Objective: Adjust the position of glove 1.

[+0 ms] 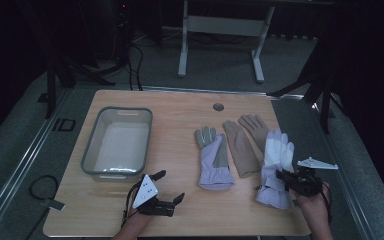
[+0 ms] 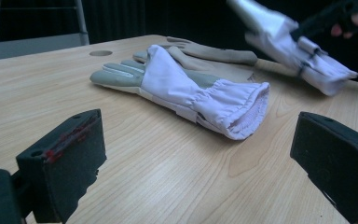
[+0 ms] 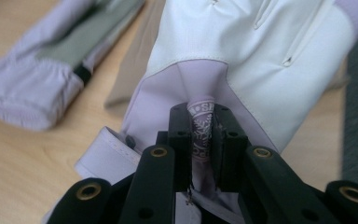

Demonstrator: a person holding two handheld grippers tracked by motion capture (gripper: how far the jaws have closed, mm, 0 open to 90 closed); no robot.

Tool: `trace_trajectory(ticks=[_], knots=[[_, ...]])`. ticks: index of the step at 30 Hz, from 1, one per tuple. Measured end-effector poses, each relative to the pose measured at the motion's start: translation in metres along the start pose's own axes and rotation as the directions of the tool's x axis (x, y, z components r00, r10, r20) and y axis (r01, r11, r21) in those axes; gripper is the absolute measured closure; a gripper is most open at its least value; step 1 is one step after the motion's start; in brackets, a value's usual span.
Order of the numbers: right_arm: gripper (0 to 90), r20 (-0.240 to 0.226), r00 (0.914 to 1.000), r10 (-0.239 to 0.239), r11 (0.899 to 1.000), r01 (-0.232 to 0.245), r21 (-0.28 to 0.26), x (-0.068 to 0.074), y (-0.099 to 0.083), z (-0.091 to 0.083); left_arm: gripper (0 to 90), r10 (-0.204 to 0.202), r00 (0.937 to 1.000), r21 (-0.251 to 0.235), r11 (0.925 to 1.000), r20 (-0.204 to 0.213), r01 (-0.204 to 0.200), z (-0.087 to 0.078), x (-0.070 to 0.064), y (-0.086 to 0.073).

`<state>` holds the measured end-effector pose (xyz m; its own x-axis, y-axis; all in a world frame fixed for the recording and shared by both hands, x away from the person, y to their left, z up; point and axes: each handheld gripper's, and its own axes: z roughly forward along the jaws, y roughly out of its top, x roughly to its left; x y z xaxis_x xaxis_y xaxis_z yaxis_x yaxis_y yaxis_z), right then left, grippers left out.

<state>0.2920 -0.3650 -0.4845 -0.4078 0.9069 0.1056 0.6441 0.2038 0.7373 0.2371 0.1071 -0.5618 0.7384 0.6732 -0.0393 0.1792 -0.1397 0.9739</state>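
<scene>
Lying on wooden table (image 1: 180,120), dark room

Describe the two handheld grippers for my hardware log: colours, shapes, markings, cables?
Both are black two-jaw tools. The left gripper has blocky jaws, one smeared with red marks, and a pale three-cornered plate with small dots. The right gripper has a similar grey plate, linkage arms with brass-coloured rivets, and a dark cable at the wrist. No sleeves are visible.

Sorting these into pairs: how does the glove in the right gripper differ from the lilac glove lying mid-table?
The held glove is pinched near its cuff by the right gripper and, in the left gripper view, lifted off the table; the mid-table glove lies flat, untouched. The held glove shows white panels, the mid-table glove grey-green ones. Both have lilac fabric and gathered cuffs.
</scene>
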Motion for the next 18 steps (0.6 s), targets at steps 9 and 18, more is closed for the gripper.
trace_trajectory(ticks=[9, 18], knots=[[79.9, -0.003, 0.9984, -0.056, 0.998, 0.056, -0.035, 0.01, 0.044, -0.004, 3.2, -0.001, 1.0, -0.002, 1.0, -0.001, 0.001, 0.0, 0.0, 0.0], [79.8, -0.046, 0.9934, -0.105, 0.994, 0.103, -0.048, 0.03, 0.081, 0.009, 3.1, -0.001, 1.0, -0.002, 1.0, -0.001, 0.001, 0.0, 0.0, 0.0]])
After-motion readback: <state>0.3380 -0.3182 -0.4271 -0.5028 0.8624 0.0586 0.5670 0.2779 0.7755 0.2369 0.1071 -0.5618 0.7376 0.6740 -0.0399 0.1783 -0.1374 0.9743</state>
